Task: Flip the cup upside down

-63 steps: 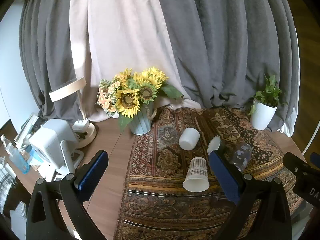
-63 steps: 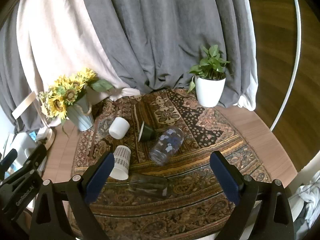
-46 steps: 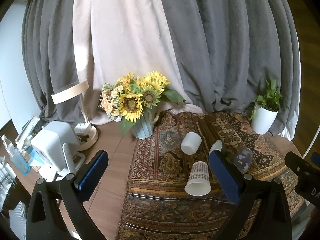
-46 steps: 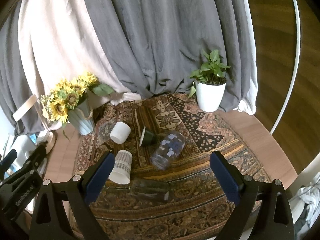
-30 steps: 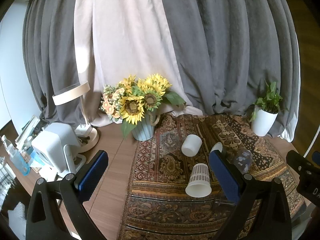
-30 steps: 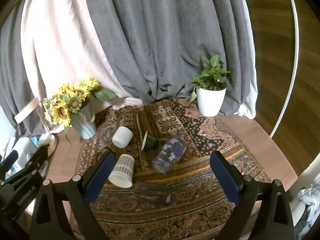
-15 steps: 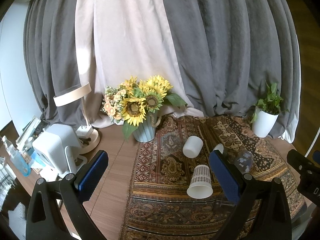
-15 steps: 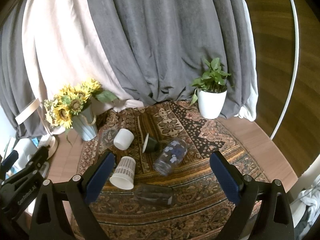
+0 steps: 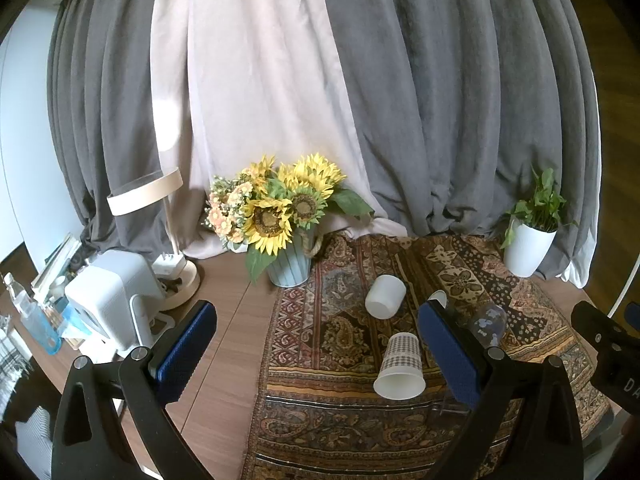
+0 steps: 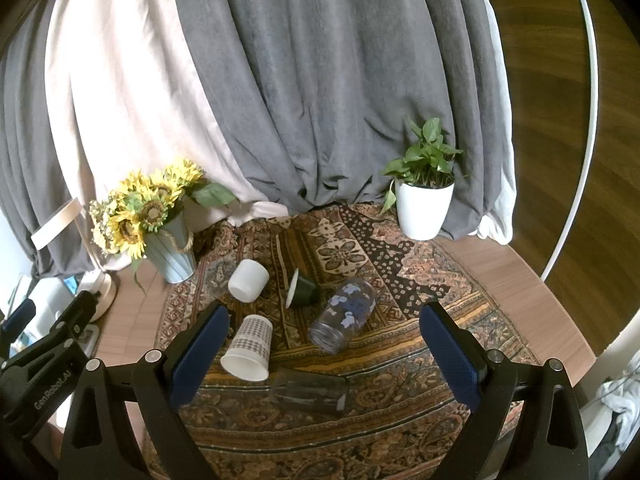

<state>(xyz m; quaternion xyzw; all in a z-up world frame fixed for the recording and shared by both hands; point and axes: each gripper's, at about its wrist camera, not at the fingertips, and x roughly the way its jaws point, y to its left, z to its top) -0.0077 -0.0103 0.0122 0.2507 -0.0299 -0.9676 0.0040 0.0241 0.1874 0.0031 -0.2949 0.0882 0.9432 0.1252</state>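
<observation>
Both grippers hang above the bench with nothing between their blue pads. The left gripper [image 9: 316, 350] has its jaws spread wide, and so does the right gripper [image 10: 324, 350].

A patterned rug [image 10: 400, 280] covers much of the round wooden bench [image 10: 496, 264], and five cups lie on their sides on it. From the right wrist view, a checked paper cup [image 10: 248, 348] lies at about 9 o'clock from the rug's middle, its open mouth facing the camera, just beside the right gripper's left pad in the picture. A plain white cup [image 10: 248, 280] lies at 10 o'clock, its closed base toward the camera. A dark green cup [image 10: 302, 290] with a pale inside rests near the middle, its mouth turned toward 9 o'clock. Just beside it at 3 o'clock lies a clear glass with blue flowers [image 10: 344, 320], mouth toward 7 o'clock. A plain clear glass [image 10: 308, 392] lies at 6 o'clock, close to the paper cup's rim; whether they touch cannot be told.

A vase of sunflowers [image 10: 152, 216] stands at the rug's 10 o'clock edge, and a white potted plant [image 10: 424, 204] at 1 o'clock. In the left wrist view a lamp [image 9: 160, 232] and a white appliance [image 9: 112, 300] stand off the rug at 9 o'clock.
</observation>
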